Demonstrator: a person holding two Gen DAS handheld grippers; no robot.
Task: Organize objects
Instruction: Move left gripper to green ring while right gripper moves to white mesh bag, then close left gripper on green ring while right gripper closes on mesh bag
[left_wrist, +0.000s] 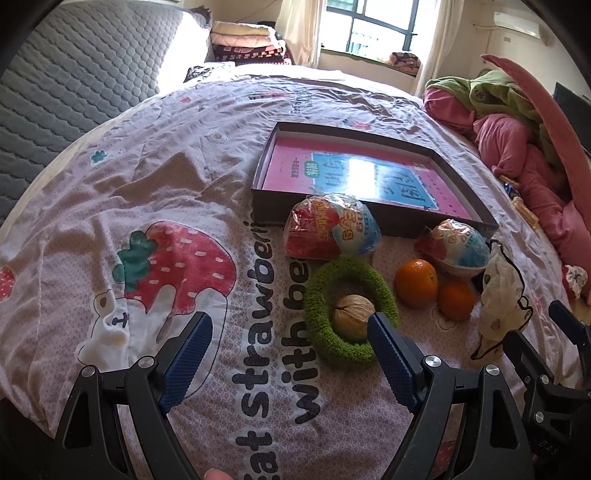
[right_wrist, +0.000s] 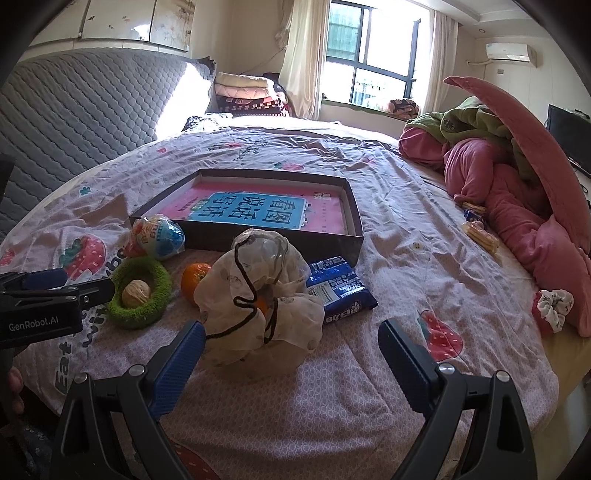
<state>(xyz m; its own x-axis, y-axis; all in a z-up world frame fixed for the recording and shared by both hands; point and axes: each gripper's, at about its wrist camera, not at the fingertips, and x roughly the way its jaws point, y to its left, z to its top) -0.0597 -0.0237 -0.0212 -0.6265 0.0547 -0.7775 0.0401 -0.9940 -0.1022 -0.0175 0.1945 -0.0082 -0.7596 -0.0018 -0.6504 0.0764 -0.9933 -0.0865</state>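
Fingers of the left gripper gape wide, empty; the walnut inside the green ring lies just ahead, touching the right fingertip. Right gripper, equally spread and empty, faces the drawstring pouch.

Daylight from window top centre, blown out. Glare patch on headboard and book cover. Heavy fisheye bend, dark vignette corners. Focus sharp.
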